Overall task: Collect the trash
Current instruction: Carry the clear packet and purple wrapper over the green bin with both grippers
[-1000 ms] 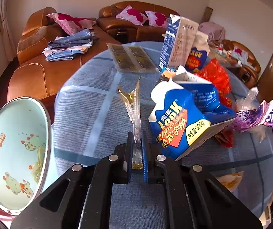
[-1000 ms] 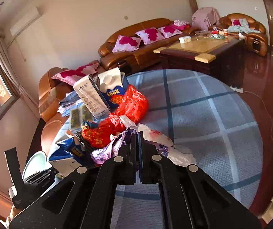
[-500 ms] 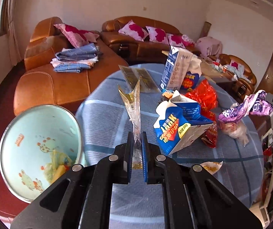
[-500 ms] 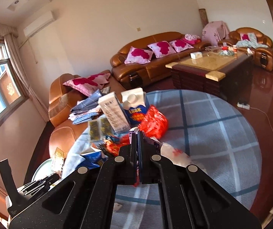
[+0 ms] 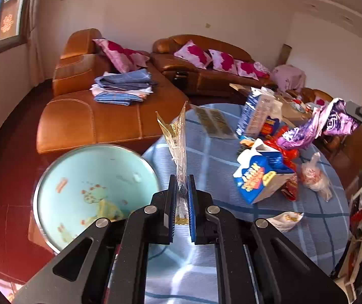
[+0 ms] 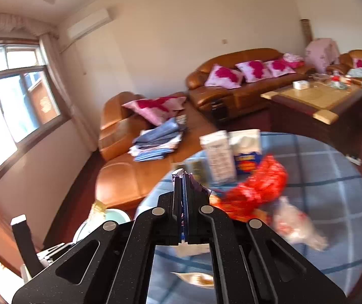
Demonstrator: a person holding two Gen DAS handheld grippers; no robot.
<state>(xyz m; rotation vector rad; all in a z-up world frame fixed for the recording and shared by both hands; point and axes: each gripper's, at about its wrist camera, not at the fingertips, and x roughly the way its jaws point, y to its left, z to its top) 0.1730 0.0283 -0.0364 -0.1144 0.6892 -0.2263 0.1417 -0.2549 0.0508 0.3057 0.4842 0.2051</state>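
Lifted higher than a second ago: left gripper [image 5: 181, 190] pinching the clear wrapper [image 5: 178, 136] upright, now beside the pale blue bin [image 5: 92, 192] at the bench [image 5: 206, 157] edge. Right gripper [image 6: 183, 190] clamped on the purple wrapper [image 5: 317, 126], raised well above the bench. On the tipped blue carton [image 5: 259, 177], "LOOK" readable.

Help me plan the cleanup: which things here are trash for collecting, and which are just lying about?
Job:
clear wrapper in left gripper
purple wrapper in right gripper
bin
blue carton
red bag

Lying about:
folded cloths
pink cushions
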